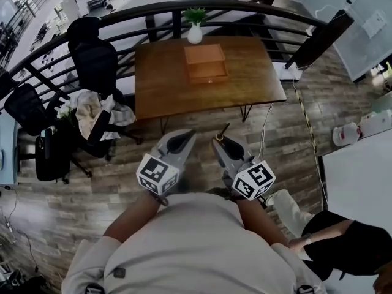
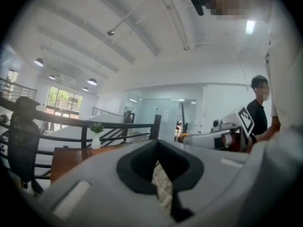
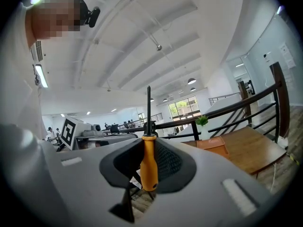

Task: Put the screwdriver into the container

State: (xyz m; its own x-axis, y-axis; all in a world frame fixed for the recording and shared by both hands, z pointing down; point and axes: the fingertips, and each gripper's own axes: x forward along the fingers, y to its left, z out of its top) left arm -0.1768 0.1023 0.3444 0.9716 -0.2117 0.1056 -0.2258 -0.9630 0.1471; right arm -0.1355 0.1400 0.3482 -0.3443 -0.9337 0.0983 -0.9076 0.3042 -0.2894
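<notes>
My right gripper point(image 1: 220, 141) is shut on an orange-handled screwdriver point(image 3: 148, 162); its dark shaft point(image 1: 222, 131) sticks out past the jaws, pointing upward. The left gripper point(image 1: 182, 138) is held beside it near my chest, its jaws together with nothing between them point(image 2: 158, 167). Both are over the wooden floor, short of the table. The container, a shallow orange-brown box point(image 1: 206, 62), lies on the far half of the brown table point(image 1: 257, 72), and it also shows in the right gripper view point(image 3: 212, 144).
A white vase with a green plant point(image 1: 195, 28) stands at the table's far edge behind the box. A curved black railing point(image 1: 122, 14) runs behind the table. Black office chairs point(image 1: 92, 60) stand at left. A seated person point(image 1: 343, 244) and a white table point(image 1: 361, 176) are at right.
</notes>
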